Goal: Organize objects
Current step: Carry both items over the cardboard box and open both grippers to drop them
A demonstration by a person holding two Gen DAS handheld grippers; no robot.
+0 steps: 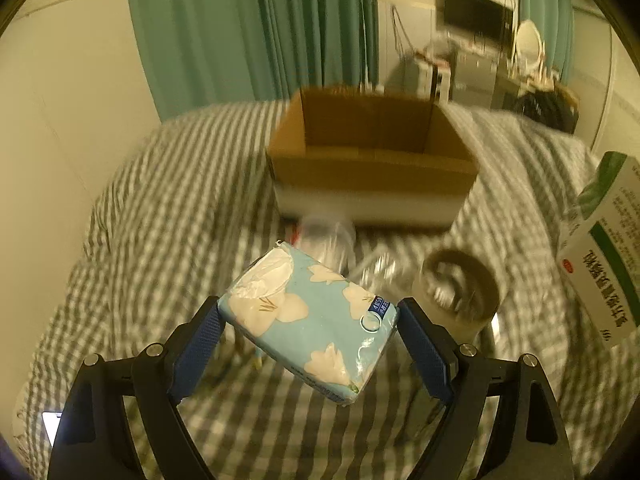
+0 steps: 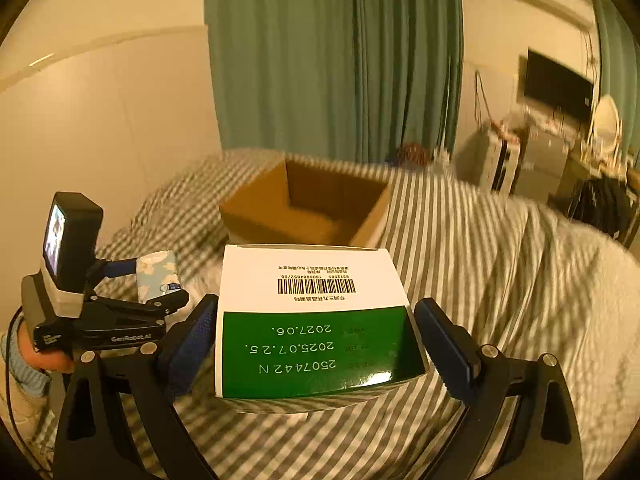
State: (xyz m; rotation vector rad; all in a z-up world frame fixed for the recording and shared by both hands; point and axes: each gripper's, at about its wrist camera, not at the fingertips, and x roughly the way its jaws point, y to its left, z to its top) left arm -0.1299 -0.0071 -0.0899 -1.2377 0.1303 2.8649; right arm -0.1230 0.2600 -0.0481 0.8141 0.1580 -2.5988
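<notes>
Your left claw [image 1: 308, 332] is clamped on the tissue pack [image 1: 310, 322], pinched only at its soft ends and tilted, so it could sag out. Your right claw [image 2: 316, 344] grips the green-and-white box [image 2: 316, 320]. Both hang over the bed [image 2: 480, 260], short of the cardboard box [image 1: 372, 168]; release early and they land outside.

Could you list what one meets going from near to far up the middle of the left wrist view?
Left gripper → tissue pack → clear bottle → cardboard box → green curtain.
</notes>
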